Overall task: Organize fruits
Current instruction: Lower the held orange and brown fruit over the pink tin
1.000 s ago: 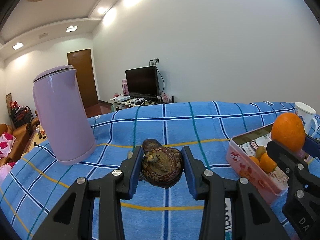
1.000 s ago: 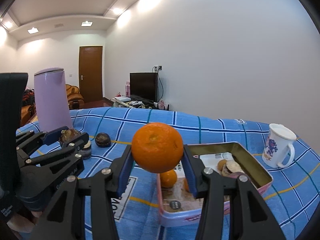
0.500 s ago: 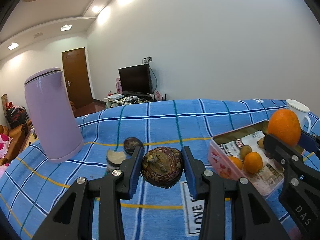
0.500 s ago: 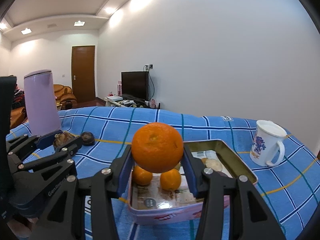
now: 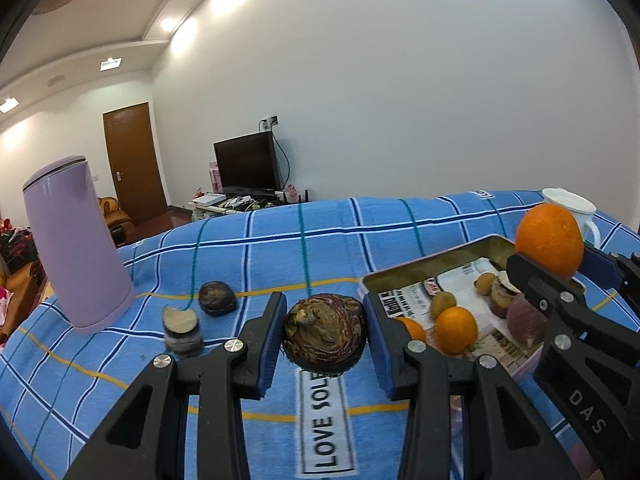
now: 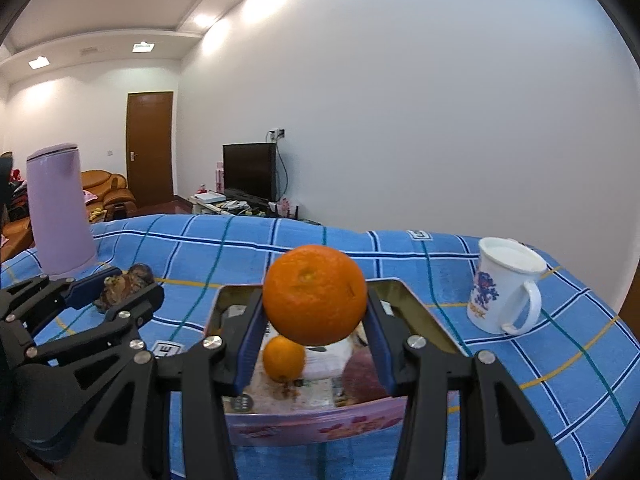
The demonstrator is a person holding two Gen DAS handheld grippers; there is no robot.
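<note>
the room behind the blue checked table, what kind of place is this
Most likely a home living room: a black flat-screen television stands on a low cluttered stand by the white wall, a tan leather sofa sits near a brown wooden door, and recessed lights dot the ceiling.

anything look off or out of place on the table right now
Two dark fruit pieces sit loose on the blue checked cloth, outside the tin: a cut piece showing its pale inside and a whole dark round fruit behind it. The left gripper's brown fruit looks shrivelled and rough. Nothing is spilled.
</note>
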